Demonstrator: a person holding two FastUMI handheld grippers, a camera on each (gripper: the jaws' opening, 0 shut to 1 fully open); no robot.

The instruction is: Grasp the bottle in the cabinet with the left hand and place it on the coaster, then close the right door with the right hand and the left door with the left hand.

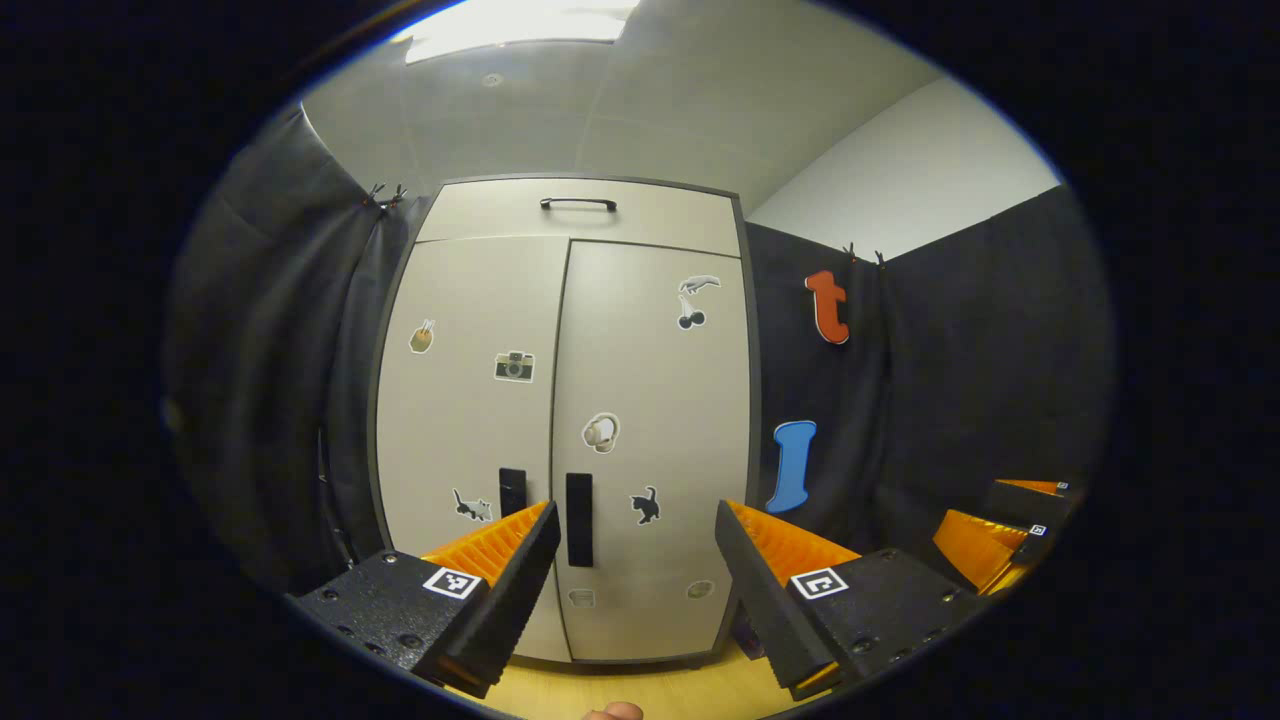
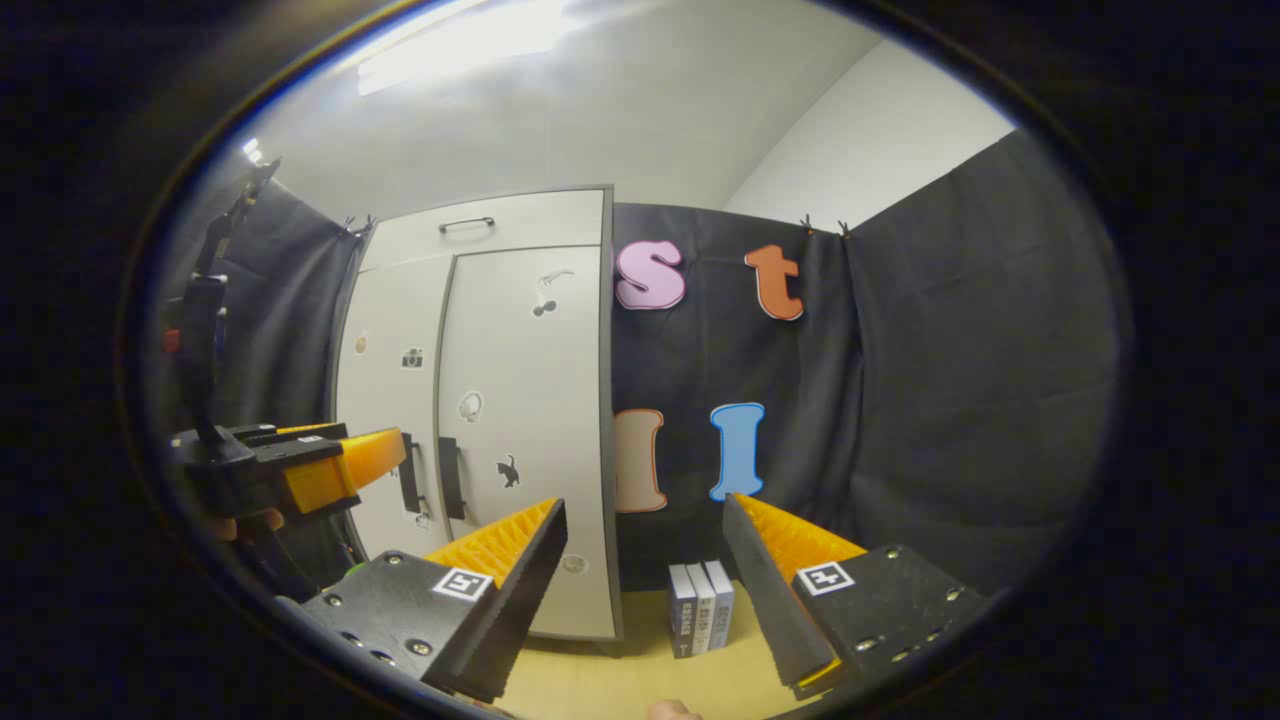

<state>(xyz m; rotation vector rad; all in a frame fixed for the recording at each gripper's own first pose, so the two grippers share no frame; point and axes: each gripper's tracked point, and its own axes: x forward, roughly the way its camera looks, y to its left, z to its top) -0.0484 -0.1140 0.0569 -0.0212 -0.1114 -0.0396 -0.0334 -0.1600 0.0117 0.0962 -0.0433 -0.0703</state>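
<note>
Both grippers are hovering before the cabinet (image 1: 565, 420) with fingers spread and holding nothing: the left gripper (image 1: 635, 560) facing the dark door handles (image 1: 579, 520), the right gripper (image 2: 645, 560) off to the cabinet's right, near three small boxes (image 2: 701, 605) standing on the tabletop (image 2: 640, 675). Both doors are sitting shut, so the bottle may be inside, hidden.
</note>
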